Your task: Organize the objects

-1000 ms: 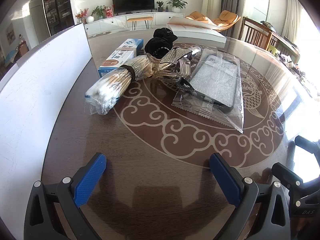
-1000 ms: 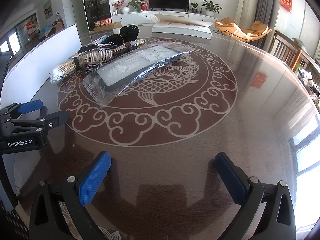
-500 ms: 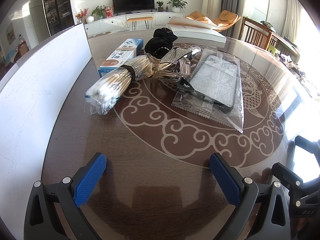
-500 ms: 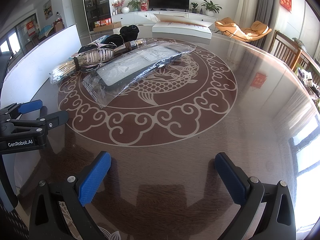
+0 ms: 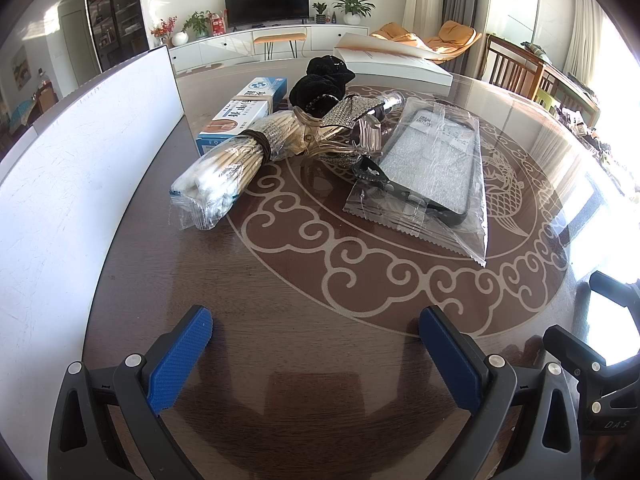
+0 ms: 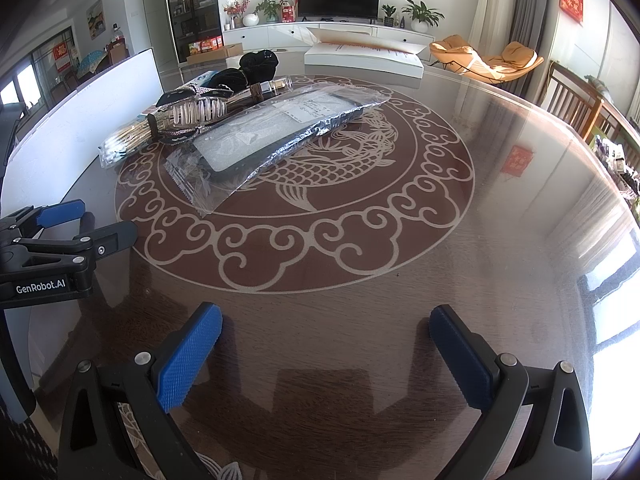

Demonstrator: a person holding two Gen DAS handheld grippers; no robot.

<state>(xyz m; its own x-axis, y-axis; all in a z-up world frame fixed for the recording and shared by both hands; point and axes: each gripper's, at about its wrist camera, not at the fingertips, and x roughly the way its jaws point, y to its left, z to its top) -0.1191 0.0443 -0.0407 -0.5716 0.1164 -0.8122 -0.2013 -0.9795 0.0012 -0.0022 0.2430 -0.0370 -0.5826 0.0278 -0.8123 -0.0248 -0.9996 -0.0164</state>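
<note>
Glass-topped and round, the dark table [image 5: 304, 288] with its pale cloud-scroll and fish inlay carries a loose cluster of small goods on its far left part. Both grippers hover low over the bare near edge, well apart from the pile. The left gripper [image 5: 316, 356] has its blue-padded fingers [image 5: 180, 360] spread wide with nothing between them; the right gripper [image 6: 326, 354] is spread just as wide and equally empty, and the left one shows at the left border of its view.

A phone case in a clear plastic sleeve [image 5: 432, 168] lies flat on the inlay, nearest the right of the cluster. Just beside it on the left sit a clear hair claw clip [image 6: 198, 111] and a rhinestone-covered hair piece [image 5: 346, 114]. A bag of cotton swabs [image 5: 224, 176], cinched by a dark band, angles out toward the left gripper. Behind the swabs rests a blue and white box [image 5: 244, 110] — touching or nearly touching them, which cannot be told. A black fabric scrunchie [image 5: 322, 84] tops the back of the heap.

A tall white board [image 5: 80, 184] stands along the table's left edge, and a flat white box [image 6: 362, 56] lies at the far rim — beyond it, a living room with a television
</note>
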